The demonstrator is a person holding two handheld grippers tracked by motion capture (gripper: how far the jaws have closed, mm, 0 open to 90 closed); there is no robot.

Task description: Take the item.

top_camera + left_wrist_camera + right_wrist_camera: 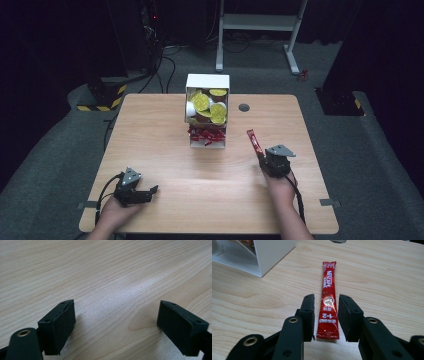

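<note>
A red Nescafe sachet lies flat on the wooden table, pointing away from me at the right. My right gripper sits low over the sachet's near end, jaws slightly apart, one on each side of it and not pressing on it. In the high view this right gripper is held by a hand at the table's right. My left gripper rests near the front left edge, its jaws wide open over bare wood.
A white dispenser box stands at the table's far middle, with yellow-lidded cups in the upper part and red sachets in its bottom tray. Its corner is near the sachet's far left. A round cable hole lies beside it.
</note>
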